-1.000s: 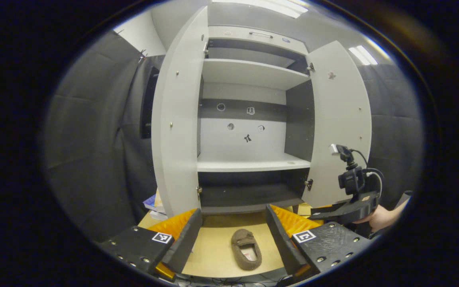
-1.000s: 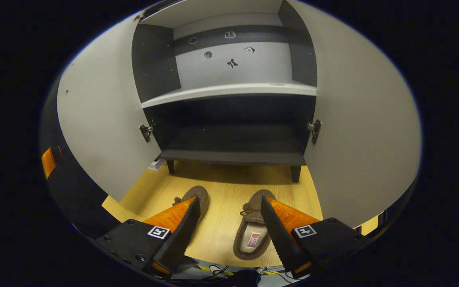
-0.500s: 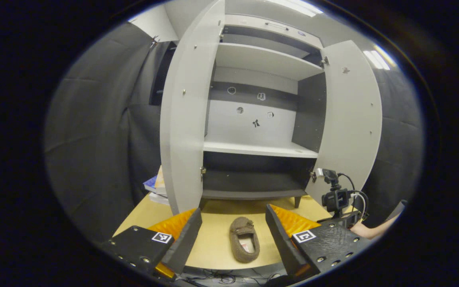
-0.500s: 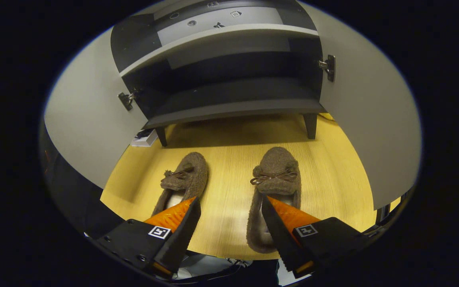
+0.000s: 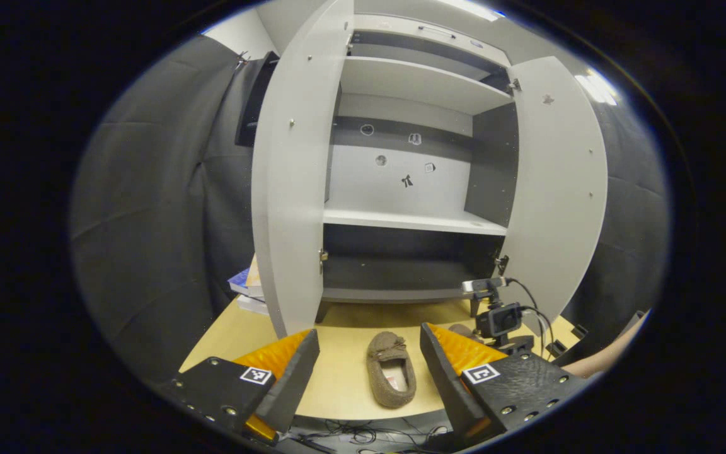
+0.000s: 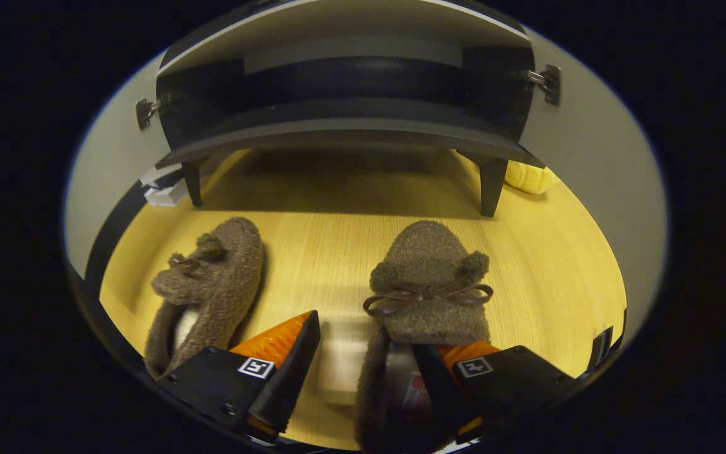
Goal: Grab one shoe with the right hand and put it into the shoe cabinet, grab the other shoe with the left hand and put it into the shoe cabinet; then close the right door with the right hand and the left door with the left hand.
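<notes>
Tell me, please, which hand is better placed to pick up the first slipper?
Right: the right claw is open low over the right slipper, one finger inside its opening. The left claw hangs farther back.

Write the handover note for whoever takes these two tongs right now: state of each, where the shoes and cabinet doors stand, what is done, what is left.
Right tongs: open, low over the right-hand fuzzy brown slipper; one finger is inside its opening, the other on the bare wood beside it. Not gripped yet.
Left tongs: open, held back above the table edge, holding nothing.
The left-hand fuzzy brown slipper lies beside the first on the light wooden tabletop, in front of the grey shoe cabinet.
The left door and right door both stand open.
Done: nothing stowed.
Left: both slippers in, then both doors shut.
</notes>
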The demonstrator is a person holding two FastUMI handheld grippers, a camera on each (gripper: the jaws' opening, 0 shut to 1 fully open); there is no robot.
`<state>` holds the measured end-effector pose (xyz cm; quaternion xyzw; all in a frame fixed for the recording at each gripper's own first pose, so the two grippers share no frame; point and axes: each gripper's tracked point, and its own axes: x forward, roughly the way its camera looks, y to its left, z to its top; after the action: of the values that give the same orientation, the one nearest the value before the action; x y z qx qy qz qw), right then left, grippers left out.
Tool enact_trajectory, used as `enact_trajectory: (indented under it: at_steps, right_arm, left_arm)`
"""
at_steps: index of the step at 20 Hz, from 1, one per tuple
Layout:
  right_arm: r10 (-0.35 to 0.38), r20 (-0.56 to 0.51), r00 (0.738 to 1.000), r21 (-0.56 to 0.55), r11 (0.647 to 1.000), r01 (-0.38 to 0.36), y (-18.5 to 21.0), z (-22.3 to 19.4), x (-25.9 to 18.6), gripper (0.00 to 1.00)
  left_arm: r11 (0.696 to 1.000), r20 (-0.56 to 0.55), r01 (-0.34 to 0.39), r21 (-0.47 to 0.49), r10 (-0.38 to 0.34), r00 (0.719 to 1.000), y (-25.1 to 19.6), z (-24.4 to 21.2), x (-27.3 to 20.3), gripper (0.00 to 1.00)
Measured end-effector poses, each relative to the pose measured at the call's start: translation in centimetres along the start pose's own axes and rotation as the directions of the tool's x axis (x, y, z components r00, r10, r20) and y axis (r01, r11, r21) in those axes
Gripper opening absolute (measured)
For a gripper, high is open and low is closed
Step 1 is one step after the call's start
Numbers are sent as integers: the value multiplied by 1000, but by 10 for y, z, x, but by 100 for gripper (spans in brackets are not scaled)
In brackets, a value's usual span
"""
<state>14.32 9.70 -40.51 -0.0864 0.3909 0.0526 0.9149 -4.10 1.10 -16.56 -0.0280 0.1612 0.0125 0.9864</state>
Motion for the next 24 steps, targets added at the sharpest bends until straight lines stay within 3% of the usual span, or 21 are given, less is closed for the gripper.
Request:
enact_trajectory:
  at_steps: [3, 5, 6, 7, 8, 10, 16, 20, 21, 24]
  right_arm:
    - [-72, -9, 997, -39, 997, 72, -11, 2, 5, 36]
    - [-67, -16, 998, -44, 997, 66, -13, 3, 6, 31]
    - [-59, -34, 998, -35, 998, 57, -10, 1, -2, 22]
    - [-40, -35, 999, -33, 999, 39, -11, 1, 3, 14]
    - [-13, -43, 999, -26, 1000, 12, -9, 3, 3, 16]
    - [36, -85, 996, -18, 999, -38, -10, -4, -6, 3]
    - [114, -91, 989, 99, 990, -105, -16, 10, -45, 2]
    - [134, -56, 989, 53, 990, -131, -17, 25, -87, 3]
    - [151, -45, 987, 52, 988, -149, -13, 30, -100, 2]
    - [198, 18, 980, 70, 977, -199, -4, 58, -139, 2]
  left_arm:
    - [1000, 4, 20, -3, -20, 1000, -8, 3, 4, 93]
    - [999, 11, 38, -4, -38, 999, -14, 5, 6, 94]
    - [999, 14, 45, 0, -45, 999, -16, 5, 6, 96]
    - [999, 19, 49, 5, -49, 999, -16, 6, 7, 97]
    - [999, 23, 52, 10, -52, 998, -17, 8, 8, 93]
    - [998, 31, 58, 16, -58, 998, -17, 9, 8, 93]
    - [998, 51, 65, 27, -66, 997, -14, 12, 6, 90]
    - [997, 78, 70, 46, -73, 994, -14, 17, 3, 87]
    - [995, 88, 63, 72, -69, 994, -10, 21, 4, 93]
    - [991, 116, 50, 125, -65, 991, -1, 30, 7, 93]
